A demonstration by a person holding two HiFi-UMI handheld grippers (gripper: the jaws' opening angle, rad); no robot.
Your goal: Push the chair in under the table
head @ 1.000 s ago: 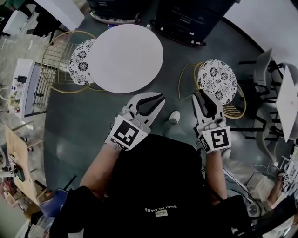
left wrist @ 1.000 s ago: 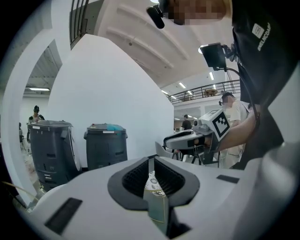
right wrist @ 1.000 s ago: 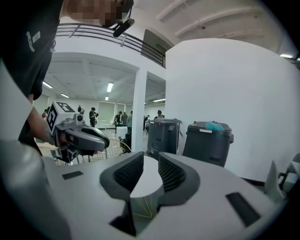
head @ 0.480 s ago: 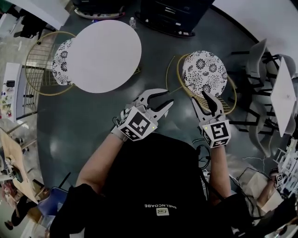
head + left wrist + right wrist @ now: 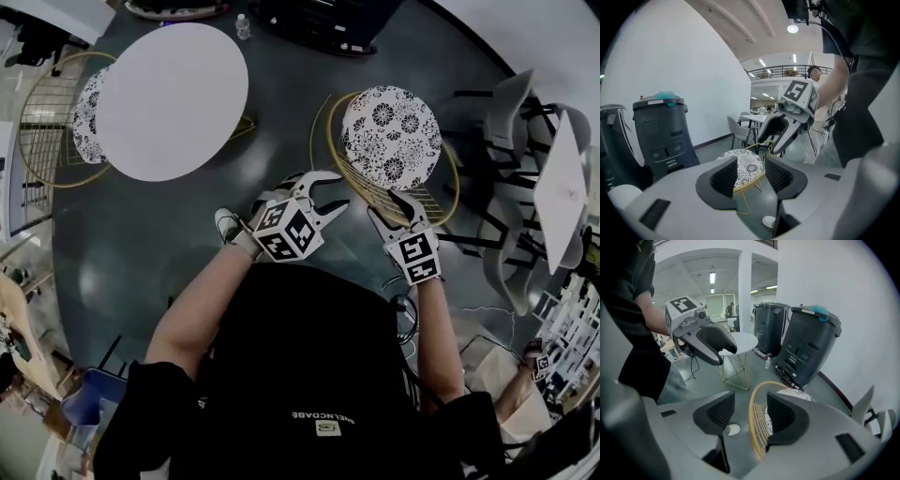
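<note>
The chair, a gold wire frame with a black-and-white patterned cushion [image 5: 389, 136], stands on the floor to the right of the round white table [image 5: 173, 98], apart from it. My left gripper [image 5: 330, 192] is at the chair's near left rim, its jaws opening; the cushion edge [image 5: 745, 165] shows between them, untouched. My right gripper [image 5: 394, 208] is at the near rim, jaws opening, and the gold wire back [image 5: 754, 423] runs between its pads without being pressed. The left gripper [image 5: 717, 345] shows in the right gripper view, and the right gripper [image 5: 780, 136] in the left gripper view.
A second patterned chair [image 5: 86, 112] sits tucked under the table's left side. Dark bins [image 5: 328, 23] and a small bottle [image 5: 243, 26] stand beyond the table. Grey chairs [image 5: 511, 122] and another white table [image 5: 558, 192] crowd the right side. My shoe [image 5: 225, 225] is on the floor.
Both grippers have gone forward and down to the chair's near rim, and their jaws have spread from nearly shut to wide. The chair now lies closer in the head view.
</note>
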